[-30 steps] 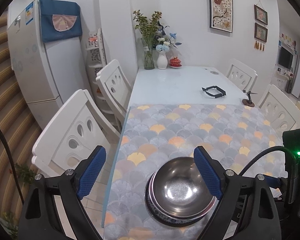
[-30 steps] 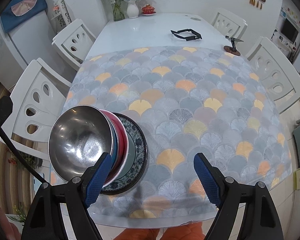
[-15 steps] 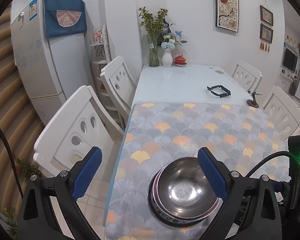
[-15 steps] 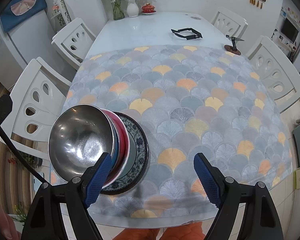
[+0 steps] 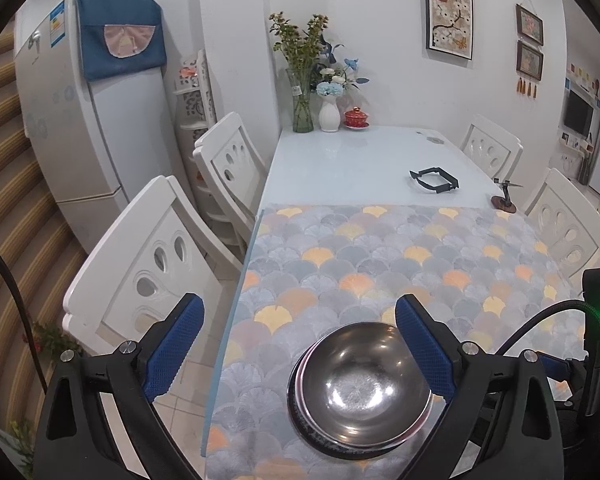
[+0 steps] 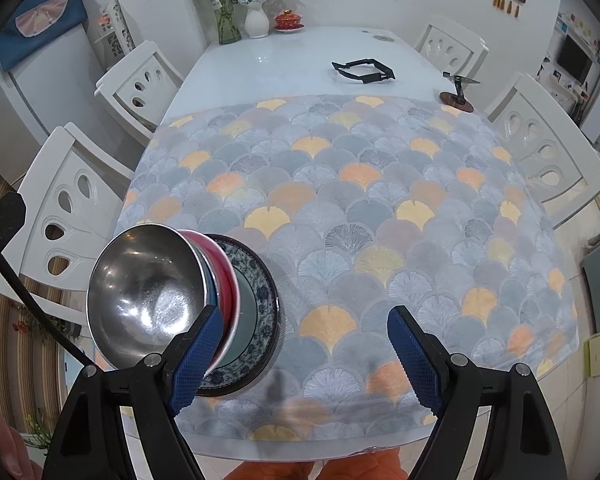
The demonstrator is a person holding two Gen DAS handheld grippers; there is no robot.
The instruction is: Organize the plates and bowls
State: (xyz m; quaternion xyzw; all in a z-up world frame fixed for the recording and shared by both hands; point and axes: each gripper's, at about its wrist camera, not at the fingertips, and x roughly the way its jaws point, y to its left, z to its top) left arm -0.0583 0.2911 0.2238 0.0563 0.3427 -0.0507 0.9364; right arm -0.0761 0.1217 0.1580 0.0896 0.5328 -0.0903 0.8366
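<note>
A steel bowl [image 5: 364,384] tops a stack near the table's front left corner. Under it sit a red bowl [image 6: 226,276], a teal bowl [image 6: 211,290] and a blue-and-white patterned plate [image 6: 260,304]. My left gripper [image 5: 299,306] hangs open above the stack, its right pad [image 5: 424,352] over the bowl's rim without touching it. To the right of the stack my right gripper [image 6: 305,314] is open over the cloth, and its left pad [image 6: 196,356] covers the plate's near edge. Neither gripper holds anything.
A fan-patterned cloth [image 6: 360,208] covers the near half of the white table [image 5: 352,160]. Far back stand a glass vase [image 5: 302,100], a white vase [image 5: 329,114] and a red lidded cup [image 5: 355,117]. A black frame [image 6: 364,72] and a small stand [image 6: 456,96] lie mid-table. White chairs flank both sides.
The left gripper's jaws stand slightly wider than a second ago, and the stack sits a little lower in its view. The right wrist view is unchanged.
</note>
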